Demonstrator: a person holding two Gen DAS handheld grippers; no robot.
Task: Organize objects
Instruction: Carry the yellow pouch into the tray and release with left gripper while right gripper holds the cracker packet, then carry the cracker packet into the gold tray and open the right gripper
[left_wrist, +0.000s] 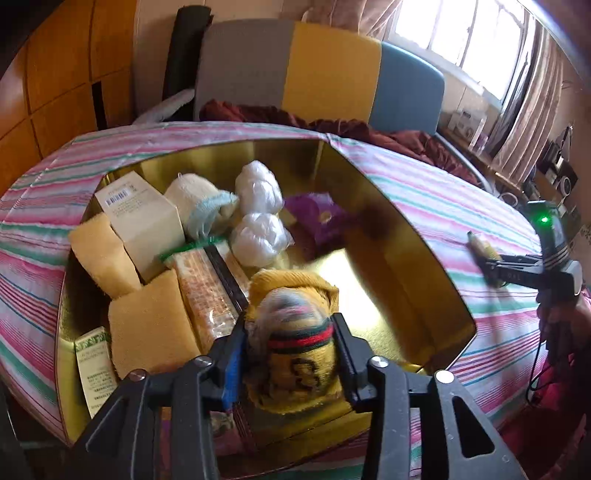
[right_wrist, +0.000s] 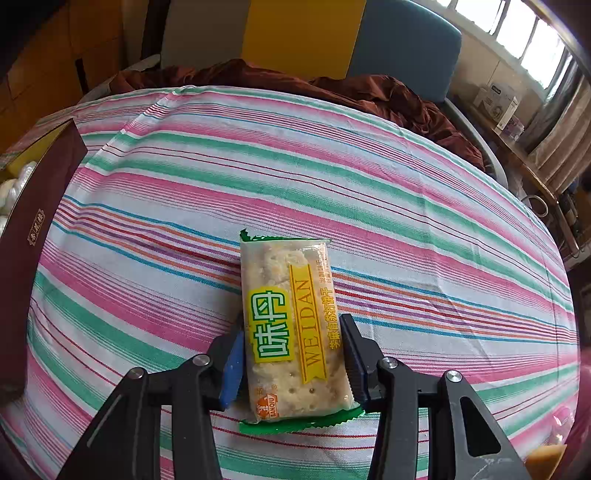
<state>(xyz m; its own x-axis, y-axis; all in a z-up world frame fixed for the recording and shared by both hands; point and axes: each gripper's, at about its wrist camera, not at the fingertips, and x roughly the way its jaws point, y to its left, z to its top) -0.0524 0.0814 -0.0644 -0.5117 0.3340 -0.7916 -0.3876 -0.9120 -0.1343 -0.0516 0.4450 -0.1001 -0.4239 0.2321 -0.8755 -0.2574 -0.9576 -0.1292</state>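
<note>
While the left claw (left_wrist: 291, 354) is spread around a yellow sock roll (left_wrist: 295, 332) over the gold box (left_wrist: 399, 236), pads apparently clear, a cracker packet (right_wrist: 291, 332) is clamped by the right claw (right_wrist: 293, 354) on the striped bed (right_wrist: 406, 221).

Right gripper (right_wrist: 293, 354) fingers (right_wrist: 232, 369) clamp cracker packet (right_wrist: 291, 325) on striped cloth (right_wrist: 406, 206).

Bright window (left_wrist: 461, 40) glare, fisheye warp

box (left_wrist: 406, 229) | free: bare gold floor along its right wall, open from above | blocked: left half packed with sponges (left_wrist: 147, 325), carton (left_wrist: 144, 221), cracker packs (left_wrist: 207, 288), bagged rolls (left_wrist: 258, 236); purple cloth (left_wrist: 317, 218) at far end | outside right: striped bedsheet (right_wrist: 406, 206) clear around the biscuit packet (right_wrist: 291, 332)
</note>
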